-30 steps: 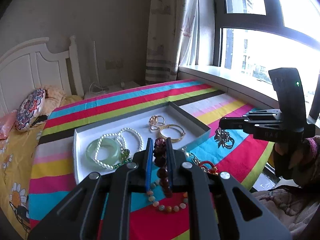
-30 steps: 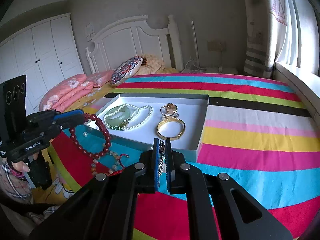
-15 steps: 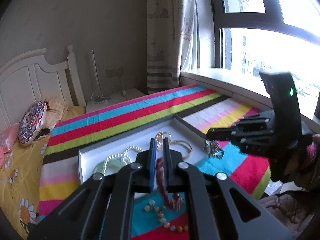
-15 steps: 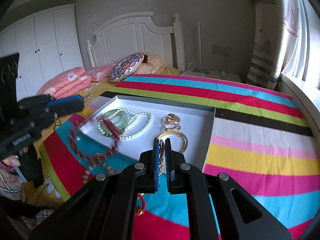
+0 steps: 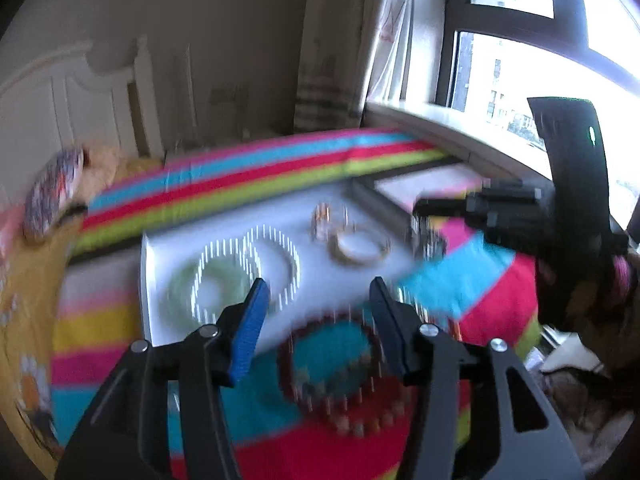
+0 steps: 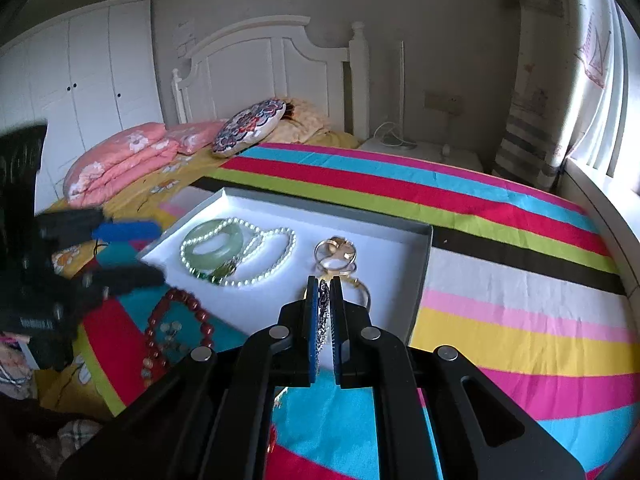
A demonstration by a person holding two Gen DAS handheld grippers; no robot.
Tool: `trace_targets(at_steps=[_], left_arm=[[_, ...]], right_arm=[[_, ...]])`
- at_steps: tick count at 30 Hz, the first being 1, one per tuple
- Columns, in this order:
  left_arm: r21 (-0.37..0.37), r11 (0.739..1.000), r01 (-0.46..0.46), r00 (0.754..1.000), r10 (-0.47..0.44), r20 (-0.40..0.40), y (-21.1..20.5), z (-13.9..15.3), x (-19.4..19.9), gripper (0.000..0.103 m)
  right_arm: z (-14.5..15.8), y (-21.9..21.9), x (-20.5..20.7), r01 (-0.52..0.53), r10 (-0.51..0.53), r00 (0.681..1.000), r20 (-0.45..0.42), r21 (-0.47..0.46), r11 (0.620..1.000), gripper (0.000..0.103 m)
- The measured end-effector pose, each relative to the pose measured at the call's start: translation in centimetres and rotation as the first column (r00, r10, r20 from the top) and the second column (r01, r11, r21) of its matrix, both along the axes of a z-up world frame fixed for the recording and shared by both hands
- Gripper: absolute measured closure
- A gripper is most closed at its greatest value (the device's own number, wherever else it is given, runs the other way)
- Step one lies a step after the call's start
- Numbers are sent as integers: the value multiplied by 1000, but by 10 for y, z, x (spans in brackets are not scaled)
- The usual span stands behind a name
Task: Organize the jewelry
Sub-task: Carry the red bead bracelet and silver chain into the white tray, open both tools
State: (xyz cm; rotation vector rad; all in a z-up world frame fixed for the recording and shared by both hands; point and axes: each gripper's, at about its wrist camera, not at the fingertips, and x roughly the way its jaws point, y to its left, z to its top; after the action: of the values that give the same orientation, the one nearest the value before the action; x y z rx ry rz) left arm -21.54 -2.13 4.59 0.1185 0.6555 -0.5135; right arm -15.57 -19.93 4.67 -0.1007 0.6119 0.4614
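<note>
Left wrist view (heavily motion-blurred): left tool (image 5: 316,300), fingers spread wide apart, nothing between them. Directly below and ahead of its tips lies the red bead bracelet (image 5: 332,364) as a loop on the striped bedspread (image 5: 280,168), w/ a 2nd strand of pale mixed beads (image 5: 352,424) overlapping its near edge. Whether the loop touches the box's near wall cannot be told through the blur.

Beyond the left tool: white box (image 5: 150,280), shallow, open-topped, lying on the bedspread. Inside, ahead-left of the tips: jade bangle (image 5: 176,292) overlapped by the pearl strand (image 5: 256,264). Ahead-right: gold bangle (image 5: 360,248) and, just past it, gold rings (image 5: 326,220).

Far right of this view: right tool (image 5: 424,208), reaching in over the box's right edge, w/ a dangling silver-toned piece (image 5: 428,240) under its tip; detail too blurred to read.

Right wrist view (sharp): right tool (image 6: 325,284), fingers close together and clamped on a silver chain piece (image 6: 323,320) that hangs between the blue pads (image 6: 313,312). The tips sit over the box's near-right part; the gold bangle is partly hidden behind them, rings just beyond. Jade bangle and pearls lie ahead-left of the tips, touching each other, w/ a small green cluster at the bangle's near edge. Red bracelet lies outside the box, to the tool's left, just beside the near wall. Left tool seen at far left, blurred, fingers apart above that bracelet.
</note>
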Motion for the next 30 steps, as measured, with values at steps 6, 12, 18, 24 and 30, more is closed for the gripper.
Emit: trace_targets(at_steps=[6,12,18,24,30], left_arm=[[-40,998,-57,991,51,-121,26,-37,-3,50],[-20,999,-36,986,33,-163,6,-52,21,66],[103,994,28,999,-26,-21,-25,-29,-3,93],[51,998,26,997,-30,68,-28,25,4,93],[30,999,20,995,-23,101,-33,57,27,93]], right_arm=[[1,5,-9,-17,17,1000,4,14,1000,96],[0,12,-8,-27,27,1000,4,-7,1000,96],[0,9,-5,-17,17,1000,13,-21,1000,96],[2,10,1,-2,3,1000,25,-41,999,96],[3,11,17,22,-20,999,35,-82,996,96]])
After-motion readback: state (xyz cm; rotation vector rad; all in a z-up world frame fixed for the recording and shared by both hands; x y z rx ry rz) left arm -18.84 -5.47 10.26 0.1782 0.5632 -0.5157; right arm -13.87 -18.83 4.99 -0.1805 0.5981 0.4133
